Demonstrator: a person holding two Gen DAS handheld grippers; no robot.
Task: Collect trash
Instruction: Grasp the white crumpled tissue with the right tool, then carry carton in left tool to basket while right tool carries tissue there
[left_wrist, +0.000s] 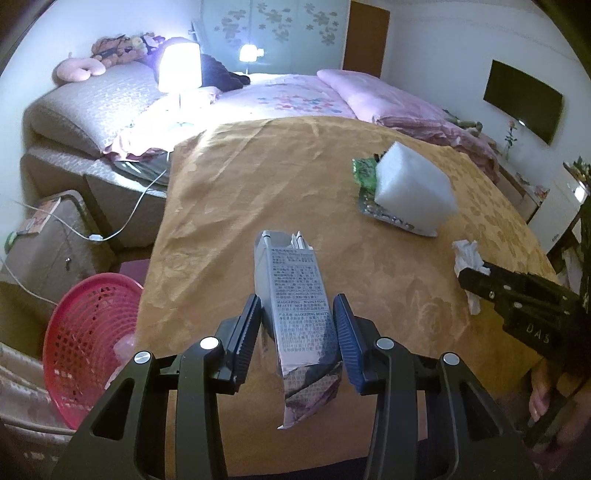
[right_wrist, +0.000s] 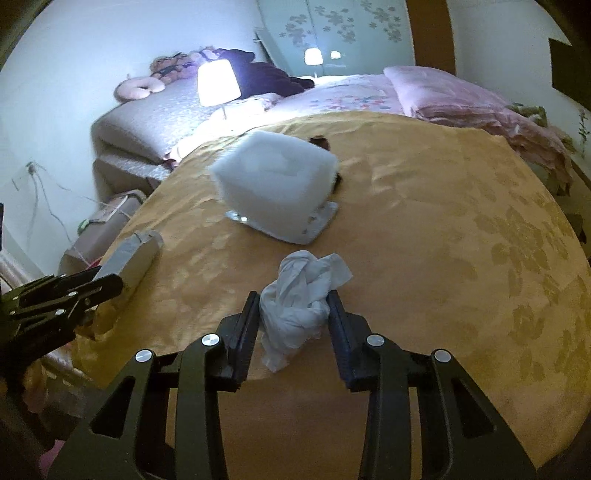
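My left gripper (left_wrist: 297, 314) is shut on a long grey printed carton (left_wrist: 295, 295), held above the yellow-brown tablecloth (left_wrist: 258, 184); the same carton (right_wrist: 129, 258) shows at the left of the right wrist view. My right gripper (right_wrist: 293, 310) is shut on a crumpled white tissue (right_wrist: 299, 295), and that tissue (left_wrist: 467, 258) sticks out from it at the right of the left wrist view. A white foam block (left_wrist: 413, 184) rests on a silver and green wrapper (left_wrist: 369, 206) farther back on the cloth.
A red plastic basket (left_wrist: 88, 343) stands on the floor left of the table, below the left gripper. Beyond the table are a bed with pink bedding (left_wrist: 332, 96), a lit lamp (left_wrist: 179, 66), a bedside box (left_wrist: 48, 236) and trailing white cables (left_wrist: 122, 221).
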